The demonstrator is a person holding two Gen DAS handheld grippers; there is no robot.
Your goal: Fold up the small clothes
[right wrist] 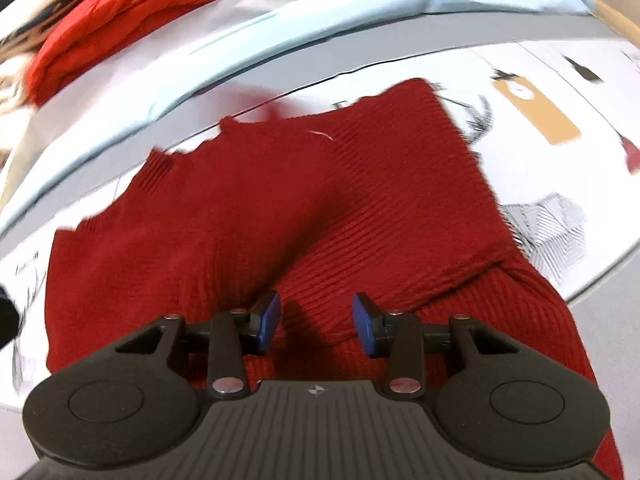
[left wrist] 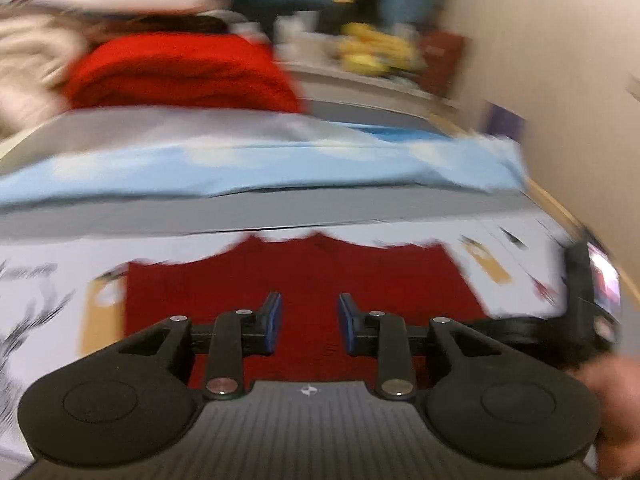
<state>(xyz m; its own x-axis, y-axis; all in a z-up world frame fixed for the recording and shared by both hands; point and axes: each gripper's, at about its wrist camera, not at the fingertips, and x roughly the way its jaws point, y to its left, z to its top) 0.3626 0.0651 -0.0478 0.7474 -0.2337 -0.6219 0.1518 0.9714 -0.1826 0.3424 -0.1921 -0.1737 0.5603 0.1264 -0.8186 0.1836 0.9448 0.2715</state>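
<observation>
A dark red ribbed knit garment lies partly folded on the printed white bed cover, with one layer lapped over another near its right side. My right gripper hovers just over the garment's near part. It is open, with only knit showing between the blue pads. In the blurred left wrist view the same garment lies flat below my left gripper. That gripper is open too, with nothing between its fingers.
Beyond the garment lie a light blue cloth and a stack of bright red folded fabric with pale clothes beside it. Something yellow sits on a far surface. A wall runs along the right. A hand shows at the right edge.
</observation>
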